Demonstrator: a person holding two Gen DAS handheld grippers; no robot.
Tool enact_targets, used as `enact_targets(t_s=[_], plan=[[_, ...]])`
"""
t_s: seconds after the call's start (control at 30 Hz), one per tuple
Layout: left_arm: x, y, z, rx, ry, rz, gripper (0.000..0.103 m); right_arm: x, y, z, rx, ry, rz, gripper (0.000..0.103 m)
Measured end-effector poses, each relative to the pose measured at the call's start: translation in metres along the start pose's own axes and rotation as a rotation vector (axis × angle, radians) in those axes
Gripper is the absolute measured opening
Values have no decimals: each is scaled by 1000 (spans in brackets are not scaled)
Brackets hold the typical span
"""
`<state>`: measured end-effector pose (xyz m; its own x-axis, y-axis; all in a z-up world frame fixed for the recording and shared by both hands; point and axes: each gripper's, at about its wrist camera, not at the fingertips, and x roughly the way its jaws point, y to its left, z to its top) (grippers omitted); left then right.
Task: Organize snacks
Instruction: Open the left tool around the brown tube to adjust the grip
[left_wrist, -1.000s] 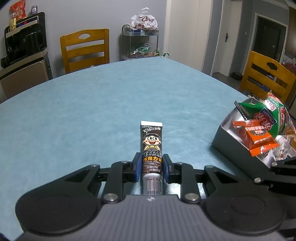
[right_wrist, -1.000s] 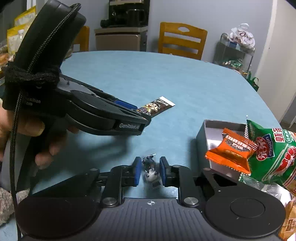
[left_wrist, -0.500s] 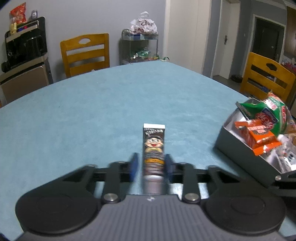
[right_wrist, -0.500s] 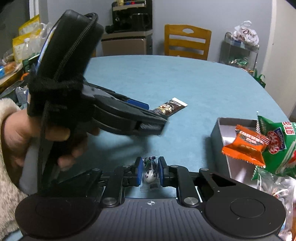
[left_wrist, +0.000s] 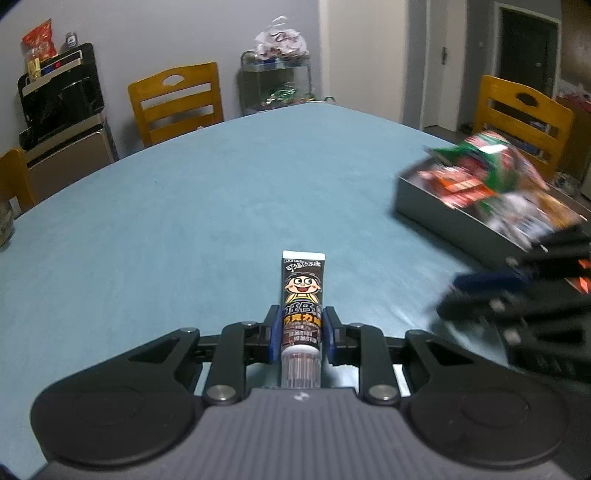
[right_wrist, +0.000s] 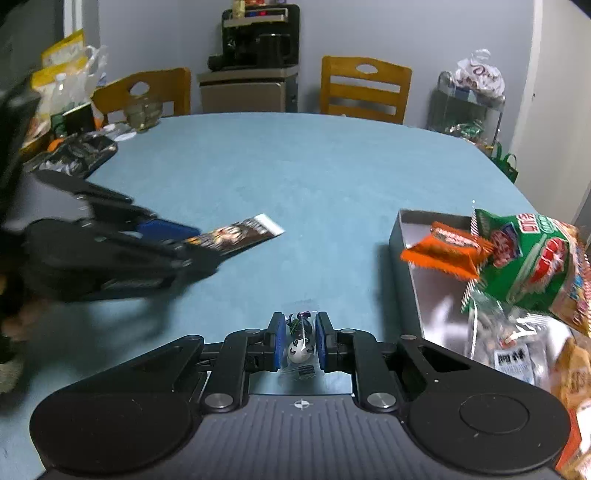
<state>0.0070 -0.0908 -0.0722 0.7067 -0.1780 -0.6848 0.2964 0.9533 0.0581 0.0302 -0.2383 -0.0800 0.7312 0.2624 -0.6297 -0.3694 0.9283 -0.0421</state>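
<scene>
My left hand-held gripper (left_wrist: 300, 332) is clamped on the brown cartoon-face tube (left_wrist: 303, 295), cap end toward me, tube held above the blue table (left_wrist: 221, 206); my right hand-held gripper (right_wrist: 300, 341) pinches a small clear-wrapped candy (right_wrist: 301, 345) over the table; grey snack tray (right_wrist: 406, 236) sits to the right, piled with packets.

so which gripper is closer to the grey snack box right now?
Right. The right gripper, shut on a small clear-wrapped candy, sits just beside the grey snack box. The left gripper, holding the brown tube, is farther out over the table.
</scene>
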Motion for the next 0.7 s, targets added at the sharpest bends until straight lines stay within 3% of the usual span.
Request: enact_targets(t_s=[0.27, 0.7], plan=[[-43, -31, -28, 3, -26, -90, 20, -31, 2, -26, 0, 8, 26, 20], [-37, -62, -37, 38, 10, -71, 20, -53, 6, -51, -51, 22, 28, 20]])
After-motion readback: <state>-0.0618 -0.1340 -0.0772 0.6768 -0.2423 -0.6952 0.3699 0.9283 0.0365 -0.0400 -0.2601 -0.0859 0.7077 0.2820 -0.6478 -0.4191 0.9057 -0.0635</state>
